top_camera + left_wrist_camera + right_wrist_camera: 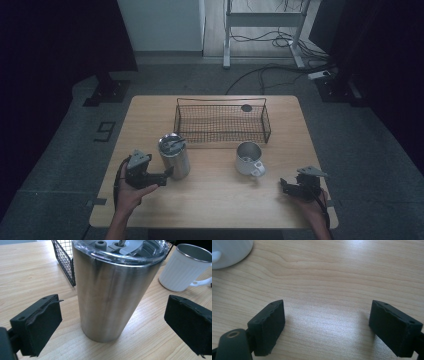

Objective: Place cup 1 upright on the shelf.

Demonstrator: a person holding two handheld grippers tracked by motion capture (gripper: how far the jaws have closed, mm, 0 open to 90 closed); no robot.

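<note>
Wooden table (215, 200) on grey floor: my left gripper (162, 177) gapes around the steel tumbler (174, 156); my right gripper (286, 186), released, rests near the front-right corner.

Brushed silver tumbler (110, 297) with clear lid (120, 248); white ribbed mug (183, 270) beyond the left tongs' right jaw; dark wire-mesh basket (222, 122); pale wood-grain table (332, 272); black jaws on both tongs
</note>
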